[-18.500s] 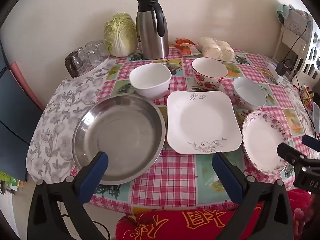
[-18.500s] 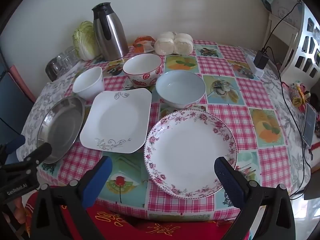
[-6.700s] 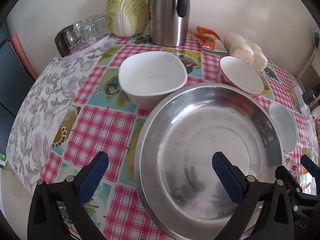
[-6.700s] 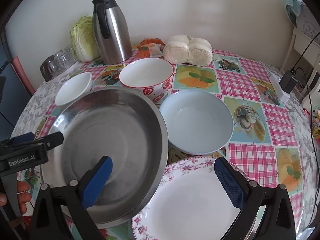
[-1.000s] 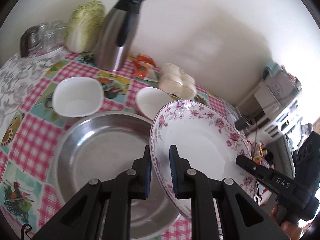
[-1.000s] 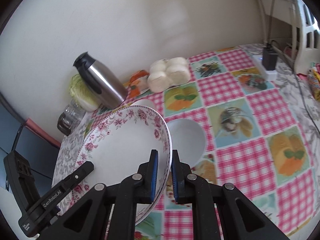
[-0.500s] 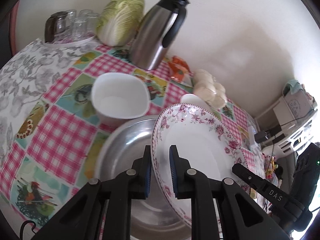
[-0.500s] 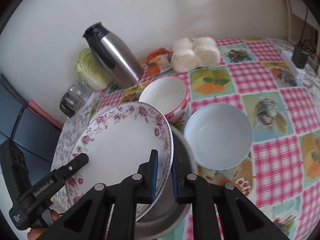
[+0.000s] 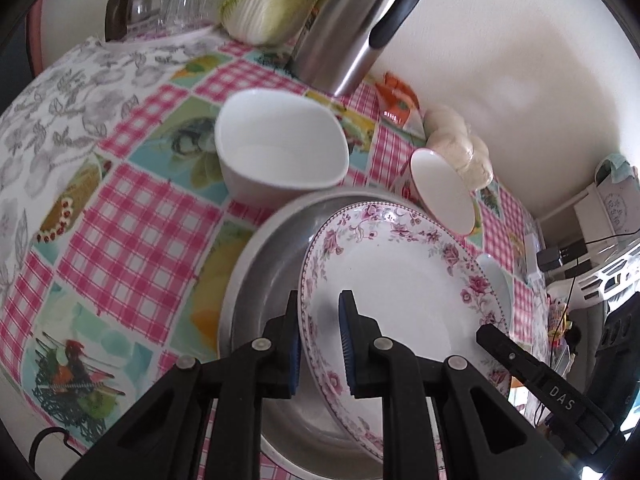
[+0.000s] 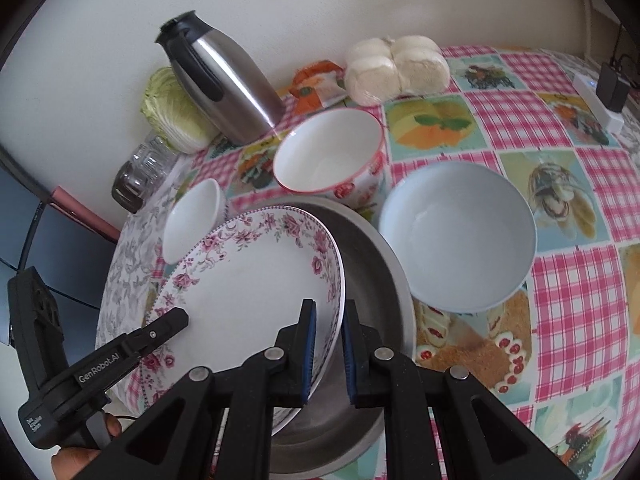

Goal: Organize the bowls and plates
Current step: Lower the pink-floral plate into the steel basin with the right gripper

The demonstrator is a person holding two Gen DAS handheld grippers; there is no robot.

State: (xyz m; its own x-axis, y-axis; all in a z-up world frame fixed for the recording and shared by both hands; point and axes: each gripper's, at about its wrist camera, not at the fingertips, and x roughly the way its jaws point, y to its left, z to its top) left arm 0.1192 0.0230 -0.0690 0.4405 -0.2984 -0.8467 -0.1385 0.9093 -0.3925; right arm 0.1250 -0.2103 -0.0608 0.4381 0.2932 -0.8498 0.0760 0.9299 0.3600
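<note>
Plain cream wall [image 10: 320,8] behind table [image 10: 560,128] draped in pink-check picture cloth. White rack [image 9: 608,216] at right edge, cables trailing. Dark panel [image 10: 48,240] at left. Soft daylight, no harsh shadows.

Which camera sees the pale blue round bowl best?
The right wrist view: the pale blue round bowl shows whole, open side up. The left wrist view catches only a sliver behind the floral-rimmed plate.
</note>
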